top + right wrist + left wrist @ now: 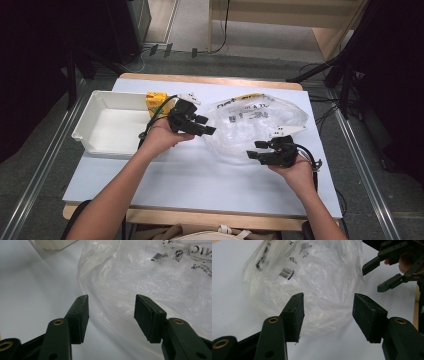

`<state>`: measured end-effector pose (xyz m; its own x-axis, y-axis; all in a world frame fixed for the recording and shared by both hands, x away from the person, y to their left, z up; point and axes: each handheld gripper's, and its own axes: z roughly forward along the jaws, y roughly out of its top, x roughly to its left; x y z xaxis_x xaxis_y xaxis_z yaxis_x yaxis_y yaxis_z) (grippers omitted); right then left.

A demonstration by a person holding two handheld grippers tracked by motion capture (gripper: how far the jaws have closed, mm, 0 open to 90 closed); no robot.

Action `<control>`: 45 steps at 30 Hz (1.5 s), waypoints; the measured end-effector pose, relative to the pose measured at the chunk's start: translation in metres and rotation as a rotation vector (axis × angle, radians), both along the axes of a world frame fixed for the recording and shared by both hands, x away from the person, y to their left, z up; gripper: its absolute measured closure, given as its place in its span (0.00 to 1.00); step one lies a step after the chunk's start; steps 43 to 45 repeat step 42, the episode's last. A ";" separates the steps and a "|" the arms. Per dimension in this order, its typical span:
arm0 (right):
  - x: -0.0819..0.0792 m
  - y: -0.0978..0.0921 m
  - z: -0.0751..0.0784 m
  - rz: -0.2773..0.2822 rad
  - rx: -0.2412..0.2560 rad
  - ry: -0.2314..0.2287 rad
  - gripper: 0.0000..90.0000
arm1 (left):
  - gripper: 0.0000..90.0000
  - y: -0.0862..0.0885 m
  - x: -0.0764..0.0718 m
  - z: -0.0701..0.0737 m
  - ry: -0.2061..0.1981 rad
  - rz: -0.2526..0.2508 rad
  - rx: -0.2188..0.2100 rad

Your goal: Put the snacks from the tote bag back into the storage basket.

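Note:
A crumpled clear plastic bag (255,122) with black print lies on the white table top, right of centre. My left gripper (205,126) hovers at the bag's left edge, open and holding nothing; in the left gripper view the bag (312,282) lies just beyond its gripper (328,312). My right gripper (254,149) sits at the bag's near right edge, also open and holding nothing. In the right gripper view the bag's edge (150,285) runs between and beyond its gripper (111,315). The right gripper (379,276) also shows at the upper right of the left gripper view.
A white rectangular bin (90,120) stands at the left of the table. A yellow box (156,101) sits by the bin's far right corner. The white table top (200,175) has bare room toward the person. Cables and stands lie on the floor around the table.

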<state>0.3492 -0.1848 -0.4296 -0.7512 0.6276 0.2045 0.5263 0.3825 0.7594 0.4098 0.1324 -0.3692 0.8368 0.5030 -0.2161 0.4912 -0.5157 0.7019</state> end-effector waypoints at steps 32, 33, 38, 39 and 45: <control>-0.002 -0.001 -0.001 0.013 -0.006 -0.006 0.51 | 0.47 -0.044 -0.019 -0.025 -0.013 -0.121 0.057; -0.002 -0.001 -0.001 0.013 -0.007 -0.006 0.51 | 0.47 -0.043 -0.019 -0.025 -0.017 -0.123 0.060; -0.002 -0.001 -0.002 0.016 -0.008 -0.005 0.51 | 0.46 -0.042 -0.018 -0.025 -0.018 -0.123 0.056; -0.002 -0.001 -0.002 0.017 -0.008 -0.004 0.51 | 0.46 -0.042 -0.018 -0.025 -0.019 -0.124 0.060; -0.002 -0.001 -0.002 0.019 -0.011 -0.004 0.51 | 0.46 -0.042 -0.018 -0.025 -0.018 -0.129 0.056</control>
